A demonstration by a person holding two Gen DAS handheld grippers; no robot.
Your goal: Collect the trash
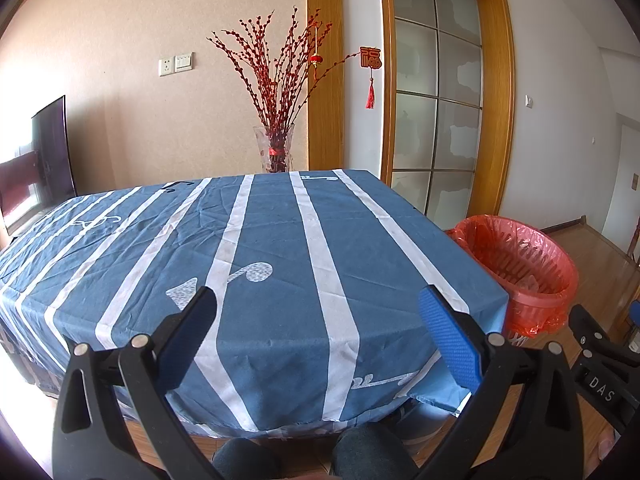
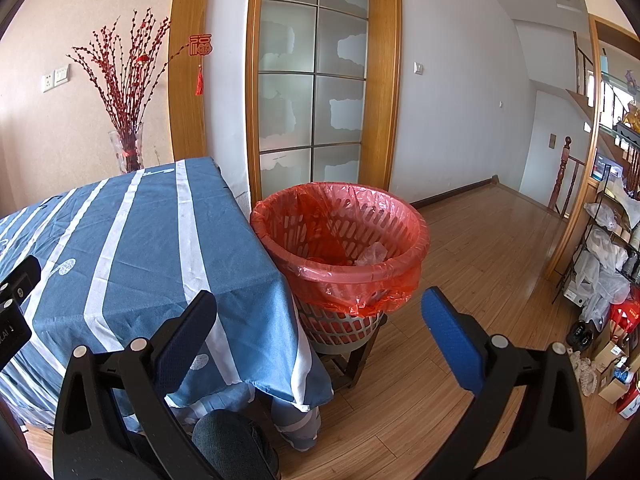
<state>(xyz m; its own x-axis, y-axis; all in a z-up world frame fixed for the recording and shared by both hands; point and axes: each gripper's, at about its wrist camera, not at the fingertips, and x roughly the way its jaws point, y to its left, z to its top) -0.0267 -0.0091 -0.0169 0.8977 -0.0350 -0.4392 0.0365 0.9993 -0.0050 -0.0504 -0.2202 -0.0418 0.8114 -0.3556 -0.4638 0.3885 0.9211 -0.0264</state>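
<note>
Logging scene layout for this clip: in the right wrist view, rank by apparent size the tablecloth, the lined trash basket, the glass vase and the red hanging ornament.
1. tablecloth
2. trash basket
3. glass vase
4. red hanging ornament

The vase and ornament stand farther back, so their true sizes stay unsure.

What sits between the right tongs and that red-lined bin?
Only bare wooden floor separates the open right tongs from the bin, seen in the right wrist view.
</note>
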